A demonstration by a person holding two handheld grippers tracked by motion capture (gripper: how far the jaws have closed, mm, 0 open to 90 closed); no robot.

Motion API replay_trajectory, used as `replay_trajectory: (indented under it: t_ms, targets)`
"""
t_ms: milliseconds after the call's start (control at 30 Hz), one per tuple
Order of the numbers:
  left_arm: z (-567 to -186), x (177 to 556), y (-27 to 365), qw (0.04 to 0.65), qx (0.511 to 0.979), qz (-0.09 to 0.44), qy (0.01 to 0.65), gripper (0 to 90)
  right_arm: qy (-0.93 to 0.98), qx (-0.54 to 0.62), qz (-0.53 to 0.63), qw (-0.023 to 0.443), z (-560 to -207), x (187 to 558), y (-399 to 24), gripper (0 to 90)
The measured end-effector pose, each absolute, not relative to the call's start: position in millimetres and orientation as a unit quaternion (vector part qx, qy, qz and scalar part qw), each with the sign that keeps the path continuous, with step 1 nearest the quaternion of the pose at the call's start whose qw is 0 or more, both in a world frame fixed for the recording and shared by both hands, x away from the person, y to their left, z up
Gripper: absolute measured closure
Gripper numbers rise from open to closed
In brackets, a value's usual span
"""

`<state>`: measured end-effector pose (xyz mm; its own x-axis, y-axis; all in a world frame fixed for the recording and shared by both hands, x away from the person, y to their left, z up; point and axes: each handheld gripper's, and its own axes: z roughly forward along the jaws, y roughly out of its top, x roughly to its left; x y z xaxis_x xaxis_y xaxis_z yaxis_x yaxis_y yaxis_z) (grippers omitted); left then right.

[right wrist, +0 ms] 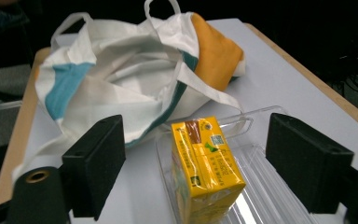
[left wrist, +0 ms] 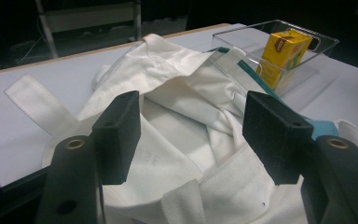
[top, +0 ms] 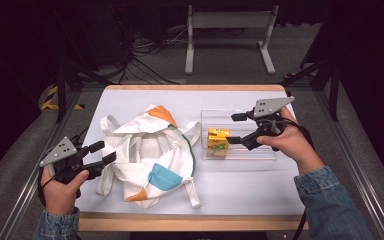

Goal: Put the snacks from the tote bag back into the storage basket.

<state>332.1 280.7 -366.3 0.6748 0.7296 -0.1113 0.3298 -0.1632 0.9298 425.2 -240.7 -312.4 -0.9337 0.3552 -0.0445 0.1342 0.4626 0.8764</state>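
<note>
counts: one juice carton [top: 218,142], one clear tray [top: 260,153], one cloth tote bag [top: 150,155], two claws, one surface [top: 240,185]
carton place: stands upright in the left end of the tray, right half of the surface, just right of the bag
carton vs right claw: right claw [top: 235,129] sits just right of the carton, tips pointing left at it; carton is in line with the gap, pads clear of it on both sides, no contact seen
right claw state: jaws wide apart, holding nothing; right gripper view shows the carton [right wrist: 204,169] standing free between the two pads
left claw: left claw [top: 101,153] at the bag's left edge, near the front left corner of the surface
left claw state: jaws partly spread, nothing pinched; in the left gripper view white cloth [left wrist: 177,140] lies under and beyond the pads, touch cannot be told
bag place: middle-left of the surface, crumpled, mouth gaping, straps splayed out
carton material: yellow printed cardboard, box shape, brown band near top, small green print
tray material: transparent hard plastic, rectangular, low walls, ribbed floor
bag material: white woven fabric, soft folds, orange and teal patches, teal trim at the rim, flat webbing handles
surface material: smooth white top, pale wood edge
hands: one hand on each claw, denim sleeves at the wrists
</note>
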Motion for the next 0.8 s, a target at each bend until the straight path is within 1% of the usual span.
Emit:
replay_trajectory:
  t_ms: [167, 433, 567, 700, 733, 800]
  targets:
    - [-367.3, 331.3, 281.2, 0.537, 0.740, 0.182, 0.363, 36.0, 0.834, 0.172, 0.504, 0.144, -303.9, 409.0, -254.6, 20.0]
    - [-367.4, 329.1, 283.5, 0.533, 0.741, 0.185, 0.365, 34.0, 0.815, 0.208, 0.517, 0.160, -298.3, 389.0, -275.9, 20.0]
    - [-368.4, 329.2, 284.2, 0.533, 0.739, 0.185, 0.367, 33.6, 0.808, 0.232, 0.508, 0.186, -296.2, 376.4, -291.7, 20.0]
    - [-369.4, 329.6, 284.8, 0.529, 0.742, 0.186, 0.366, 33.2, 0.793, 0.263, 0.508, 0.209, -302.0, 364.7, -309.3, 20.0]
    - [-369.9, 329.6, 285.3, 0.527, 0.744, 0.188, 0.366, 33.1, 0.788, 0.266, 0.514, 0.208, -303.9, 362.9, -312.0, 19.9]
    - [-370.9, 329.7, 285.9, 0.526, 0.743, 0.191, 0.366, 32.5, 0.777, 0.273, 0.525, 0.216, -312.8, 357.2, -319.7, 18.1]
